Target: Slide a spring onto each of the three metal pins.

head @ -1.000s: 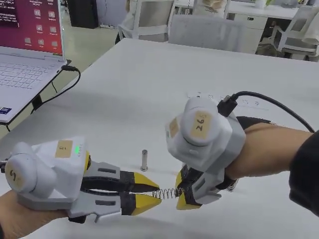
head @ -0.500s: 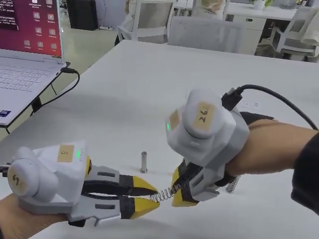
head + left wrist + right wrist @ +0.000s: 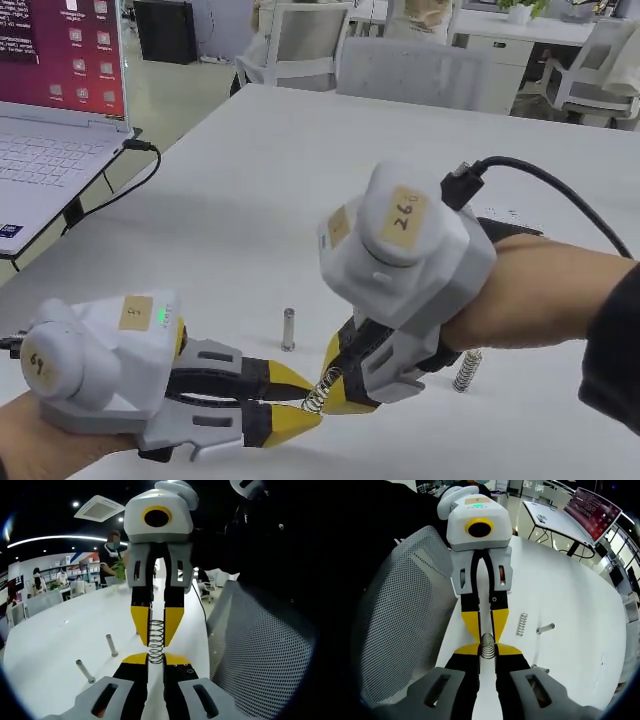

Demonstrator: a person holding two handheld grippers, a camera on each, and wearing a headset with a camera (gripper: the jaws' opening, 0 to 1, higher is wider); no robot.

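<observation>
White workbench top (image 3: pixel 300 180) across most of the head view, open silver laptop with a magenta screen (image 3: pixel 50 110) at upper left, grey office chairs (image 3: pixel 420 65) along the top edge.

At lower left, white-bodied left gripper (image 3: pixel 314 398) with black, yellow-tipped jaws, held in a hand, pointing toward frame centre. Just right of it, matching right gripper (image 3: pixel 336 385) labelled 26, angled down and left, with a black cable (image 3: pixel 560 195) running from its back toward the right edge.

Between the two sets of tips, thin coiled steel-wire spring (image 3: pixel 320 390), raised off the table and tilted, one end pinched in each gripper.

In the left gripper view, own jaws clenched on the lower end of the spring (image 3: pixel 156 640) at bottom centre, with the other gripper's yellow tips pressed against both sides of its upper end. In the right gripper view, own jaws clamped on the spring (image 3: pixel 487 645), seen almost end-on at lower centre.

Just above the tips in the head view, short silver metal pin (image 3: pixel 288 329), upright on the table, apart from both grippers. At lower left of the left gripper view, one metal pin (image 3: pixel 112 645) and another metal pin (image 3: pixel 85 671) close by.

Right of centre in the head view, second loose spring (image 3: pixel 466 370) on the table, just below the forearm. Same loose spring (image 3: pixel 522 623) right of centre in the right gripper view, near a metal pin (image 3: pixel 546 628).
</observation>
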